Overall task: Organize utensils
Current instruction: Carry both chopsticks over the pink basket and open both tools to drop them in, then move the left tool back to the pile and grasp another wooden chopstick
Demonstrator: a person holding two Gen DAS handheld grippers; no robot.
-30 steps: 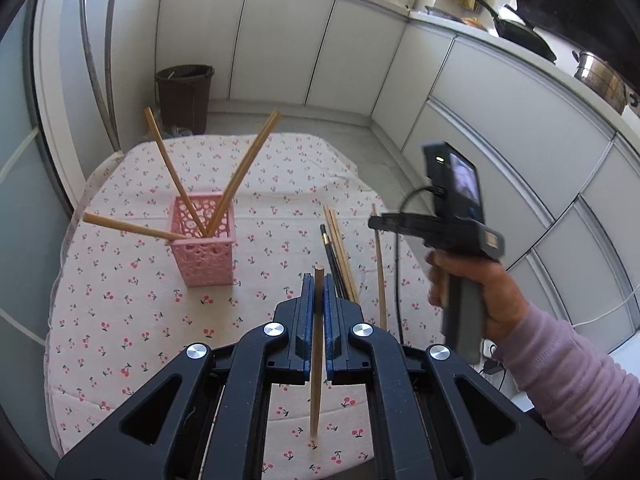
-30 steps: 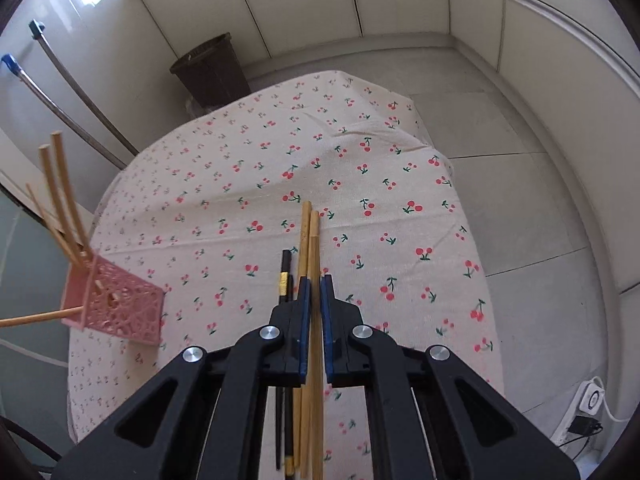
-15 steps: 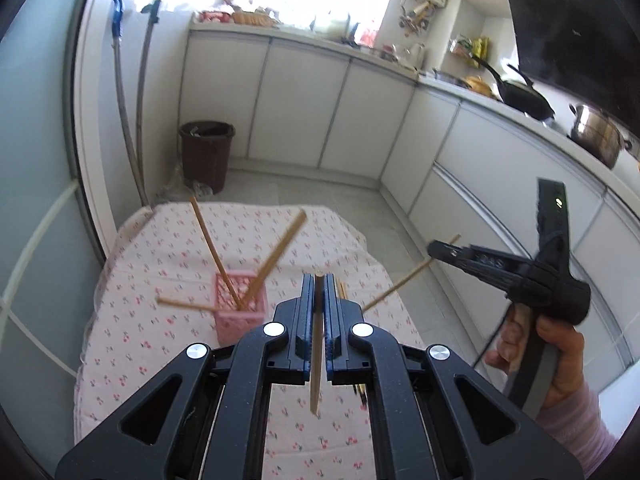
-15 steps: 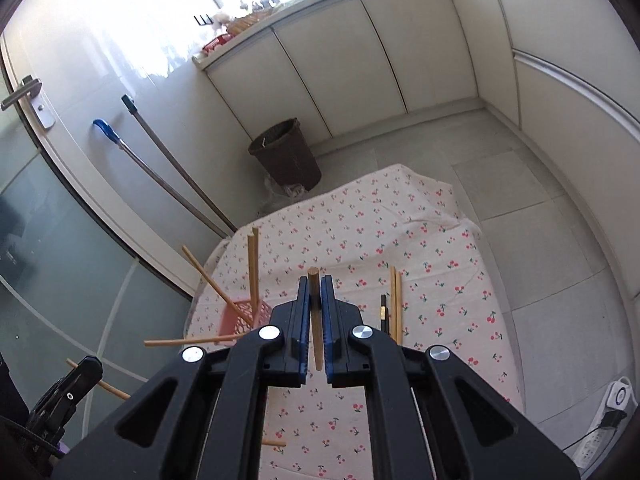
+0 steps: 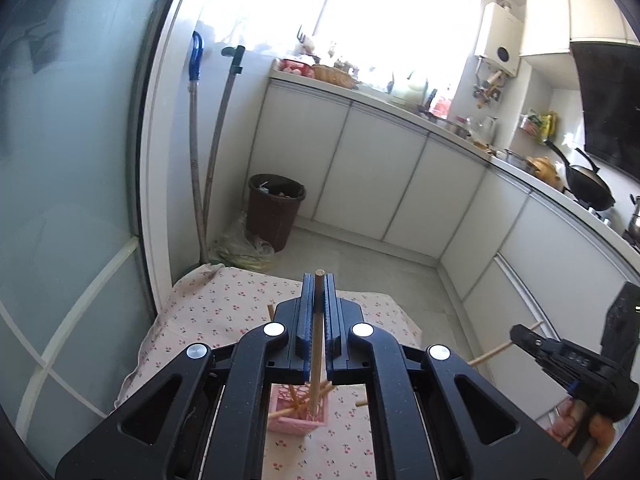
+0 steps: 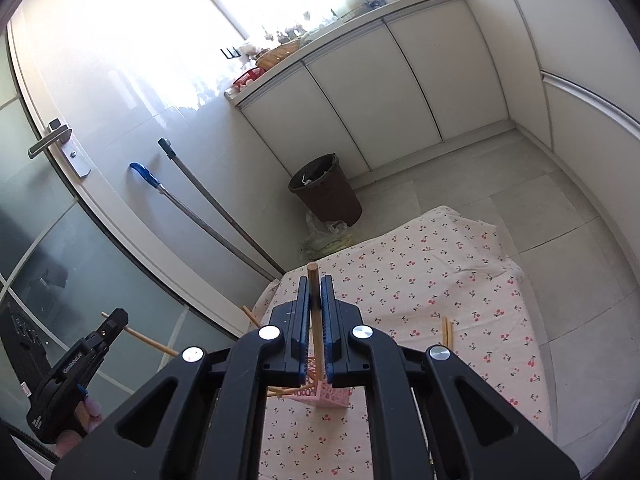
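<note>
A: Both jaws are clamped, one chopstick each. Left gripper [image 5: 319, 312] pinches a wooden chopstick [image 5: 318, 344] that runs along the pads, blunt end poking just past the tips. Right gripper [image 6: 315, 312] has its own chopstick [image 6: 316, 320] the same way.

B: Where's the target?

A: Pink basket [image 5: 298, 410], below and behind the left tips, seen through the gap under the left jaws. In the right view the basket [image 6: 320, 390] also sits under the jaws, a bit right of the centre line. It already has several sticks splayed in it, some leaning out sideways.

B: So how to drop these cleanly?

A: My read: one gripper at a time. Both held high over the cherry-print cloth [image 5: 224, 300], so there's room. Tip the stick's lower end down into an open part of the basket mouth, away from the leaning sticks, before releasing.

B: Risk?

A: The basket looks light, so knocking a leaning stick could tip it. Also the sticks are held near one end, so they'll swing on release; let go only once the lower end is inside the rim.

B: Anything left on the table?

A: A couple of loose sticks [image 6: 447, 330] right of the right jaws.
</note>
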